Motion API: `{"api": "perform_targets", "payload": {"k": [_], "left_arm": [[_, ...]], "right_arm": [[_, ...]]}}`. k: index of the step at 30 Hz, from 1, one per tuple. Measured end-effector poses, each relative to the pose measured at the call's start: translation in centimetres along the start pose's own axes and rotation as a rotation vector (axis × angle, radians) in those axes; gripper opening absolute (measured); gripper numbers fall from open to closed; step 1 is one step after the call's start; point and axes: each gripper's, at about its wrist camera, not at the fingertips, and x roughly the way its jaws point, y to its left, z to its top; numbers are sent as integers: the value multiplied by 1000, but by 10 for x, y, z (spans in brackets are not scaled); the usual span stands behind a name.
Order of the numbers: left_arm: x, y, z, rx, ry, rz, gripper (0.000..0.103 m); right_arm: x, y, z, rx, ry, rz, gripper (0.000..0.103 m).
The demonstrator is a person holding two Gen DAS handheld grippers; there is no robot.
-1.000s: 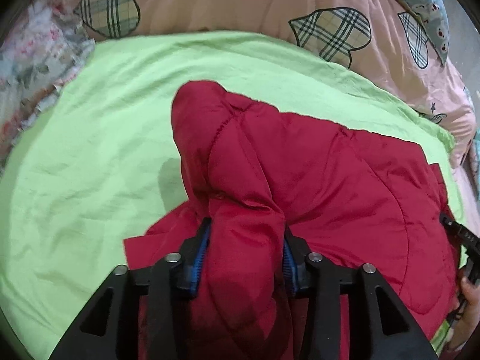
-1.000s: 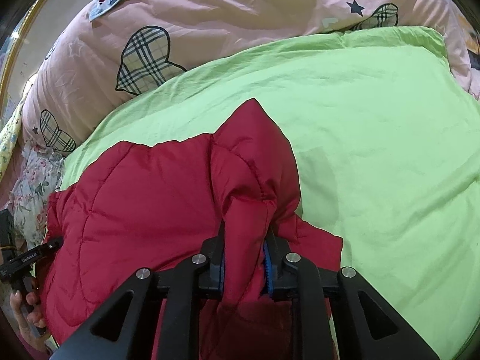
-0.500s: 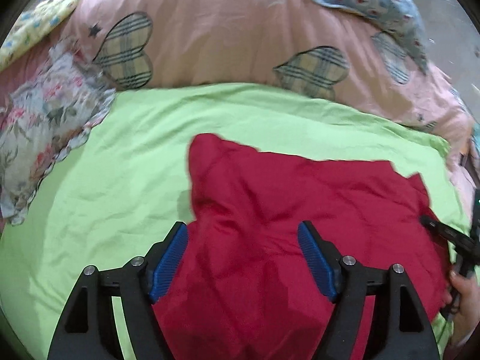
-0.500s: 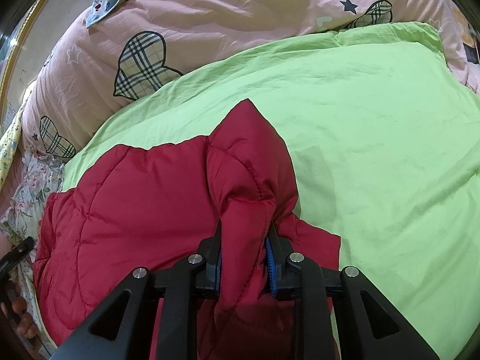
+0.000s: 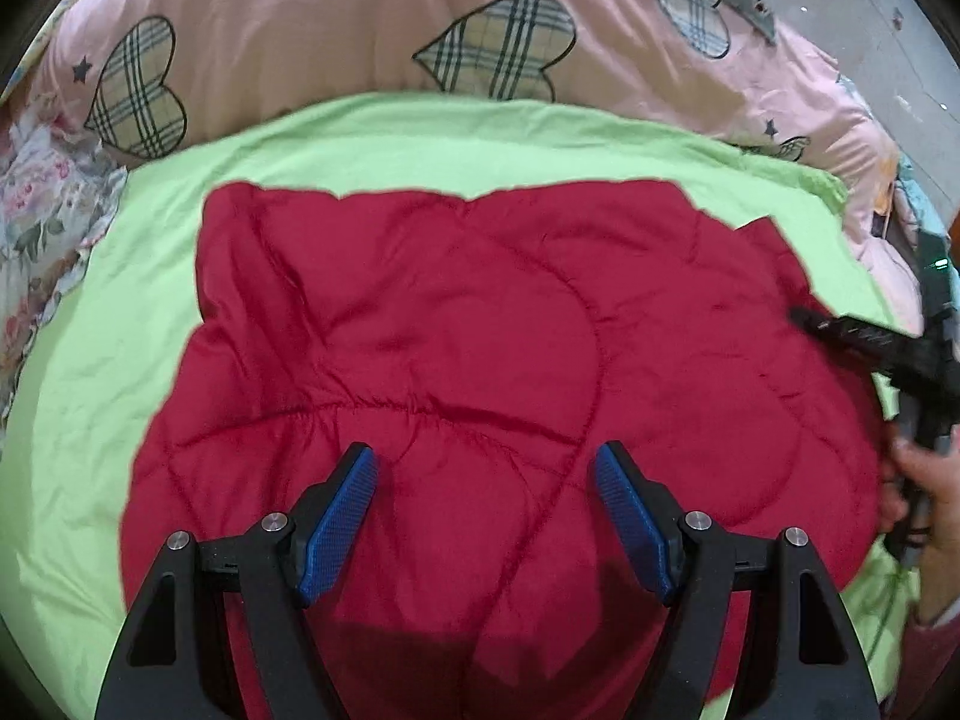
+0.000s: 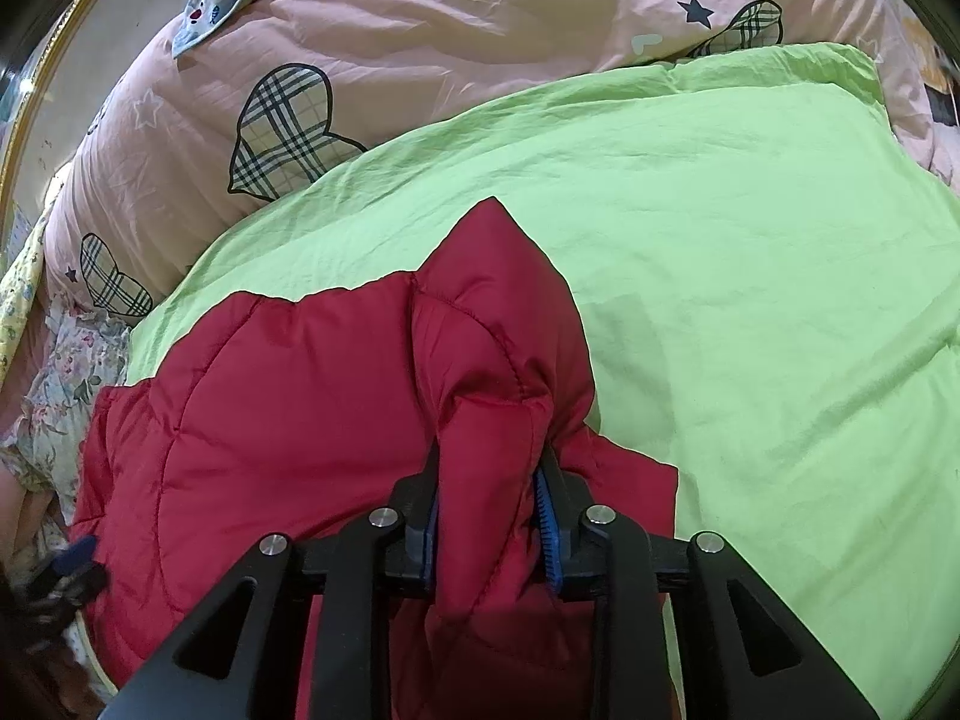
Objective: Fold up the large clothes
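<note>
The left gripper (image 5: 486, 510) hangs above the red quilted jacket (image 5: 480, 372), its blue-padded jaws spread wide with nothing pinched between them; the jacket lies spread on a lime-green sheet (image 5: 108, 372). Behind the sheet rises a pink duvet with plaid hearts (image 5: 336, 18); at the right edge, a hand (image 5: 927, 480) holds the right gripper (image 5: 798, 318) at the jacket's side.
</note>
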Motion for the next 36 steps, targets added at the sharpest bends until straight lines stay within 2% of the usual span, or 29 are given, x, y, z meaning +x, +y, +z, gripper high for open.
{"api": "perform_targets", "payload": {"k": [4, 7, 10, 12, 16, 20, 27, 32, 36], "left_arm": [[18, 9, 6, -19, 14, -4, 77], [22, 9, 9, -22, 13, -2, 77], [24, 6, 9, -25, 13, 1, 77], [24, 2, 7, -26, 11, 6, 77], [22, 1, 1, -24, 5, 15, 77], [20, 0, 0, -25, 1, 13, 77], [-8, 10, -4, -51, -37, -12, 75], [-1, 13, -6, -39, -20, 48, 75], [10, 11, -5, -33, -12, 66, 77]], "right_arm": [[-26, 0, 0, 16, -46, 16, 34], [-60, 5, -4, 0, -135, 11, 49], [-88, 18, -12, -34, -187, 48, 51], [-90, 30, -16, -64, -166, 89, 54], [-68, 55, -37, -151, -58, 131, 55], [-42, 61, -49, -191, 5, 46, 54], [-41, 52, -61, -168, 5, 9, 52], [-41, 50, -63, -154, 2, 9, 52], [-40, 49, -61, -149, 1, 15, 52]]}}
